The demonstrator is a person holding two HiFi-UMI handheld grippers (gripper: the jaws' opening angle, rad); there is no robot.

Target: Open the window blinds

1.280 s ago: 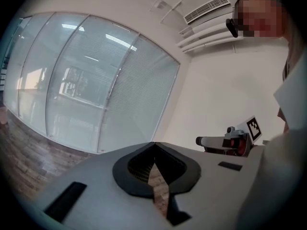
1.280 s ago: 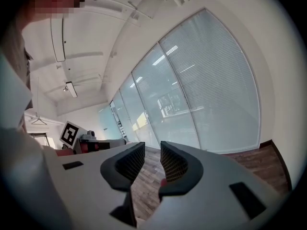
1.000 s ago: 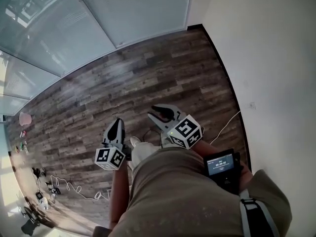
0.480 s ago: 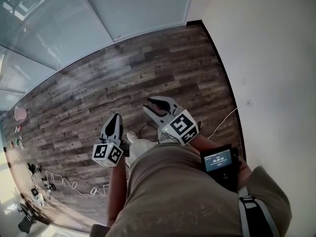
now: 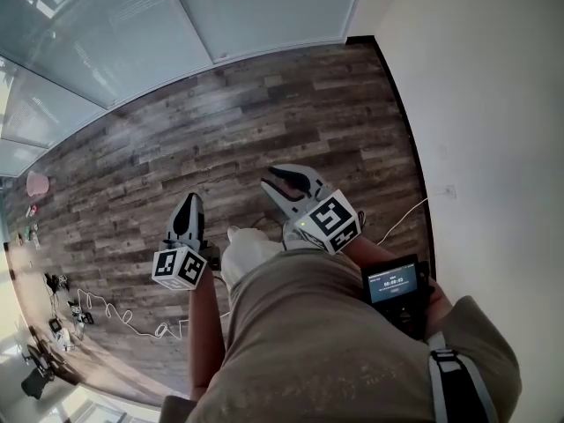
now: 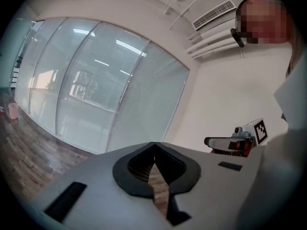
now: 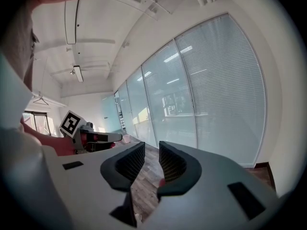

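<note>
Fingers (image 6: 128,175) still shut, left gripper (image 5: 189,199) shifted leftward

We see a dark plank floor (image 5: 291,113) bearing a looping white cable (image 5: 115,311) and, well apart, a pink object (image 5: 37,183).

The person wears a loose khaki-beige top (image 5: 308,342) crossed by a grey strap (image 5: 460,379) with a black buckle. A black device (image 5: 394,285) with a small lit screen is at the right forearm. The left gripper (image 5: 189,201) and right gripper (image 5: 274,181) are grey, with black ribbed fingers (image 7: 131,165). Each carries a white marker cube (image 5: 333,222) printed with black squares.
</note>
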